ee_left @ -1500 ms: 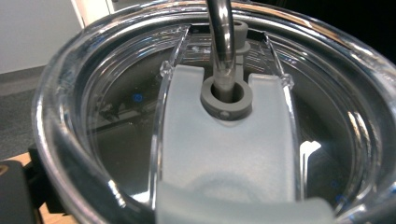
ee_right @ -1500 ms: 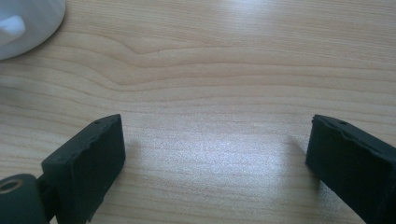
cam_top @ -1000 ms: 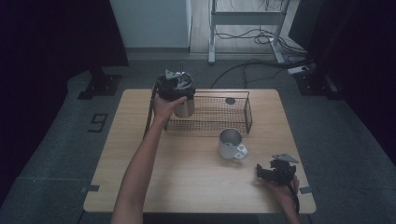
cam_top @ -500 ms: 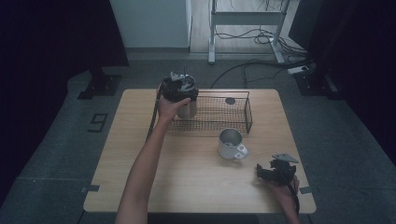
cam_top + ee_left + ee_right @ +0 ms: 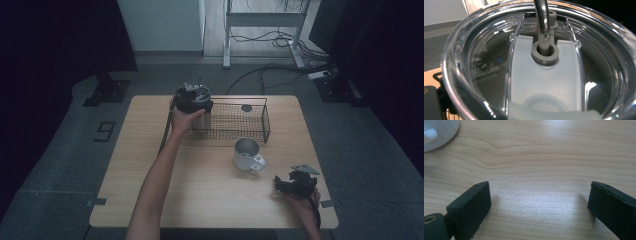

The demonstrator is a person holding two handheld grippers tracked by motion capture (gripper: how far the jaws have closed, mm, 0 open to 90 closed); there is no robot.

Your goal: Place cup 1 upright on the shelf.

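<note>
No readable text, no labels, no brands, no numbers on anything in view

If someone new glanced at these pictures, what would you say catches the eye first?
Probably the tumbler with a clear lid and metal straw, looming close in the left gripper view; from above, the left gripper holds it at the wire basket's left end. Next, the white mug stands mid-table, and the right gripper rests open near the front right corner.

A lab or recording studio: a lone wooden worktop (image 5: 150, 200) on grey carpet tiles (image 5: 60, 165), black curtains (image 5: 55, 35) at 9 and 3 o'clock, loose cables (image 5: 265, 37) and a metal frame (image 5: 260, 22) at 12 o'clock.
</note>
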